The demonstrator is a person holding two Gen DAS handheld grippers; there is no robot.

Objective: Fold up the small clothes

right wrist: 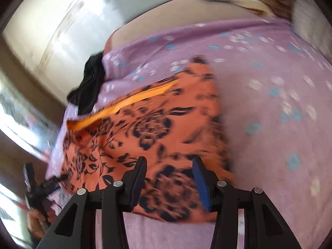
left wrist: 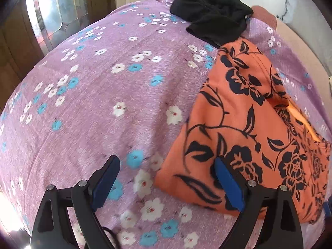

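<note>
Blue pads line the inner faces of both our grippers. In the left wrist view our left gripper [left wrist: 167, 178] stands with its jaws wide apart and nothing between them; the left finger hangs over the purple flowered sheet [left wrist: 99, 108], and the right fingertip sits in front of the near corner of the orange garment [left wrist: 238, 116], though we cannot tell whether it touches the cloth. In the right wrist view our right gripper [right wrist: 169, 179] is released too, its jaws parted about halfway, with no cloth pinched between the pads; the orange cloth shows through the gap beneath them.

Past the fingers, the orange garment [right wrist: 157, 122], printed with dark roses and leaves, lies folded on the sheet [right wrist: 269, 124], toward the right side of it in the left wrist view. A plain, lighter orange strip shows along one of its edges. At the lower left of the right wrist view we see the other gripper's black frame and a bit of the hand [right wrist: 36, 222] holding it, just beside the garment's edge.

Farther on, a crumpled black garment [left wrist: 213, 18] lies at the sheet's far edge, just beyond the orange one; the two look to touch or overlap there. The right wrist view is blurred, but the black cloth [right wrist: 91, 85] shows there as well. Beyond the sheet's edge we see bare beige bedding [right wrist: 166, 20].
</note>
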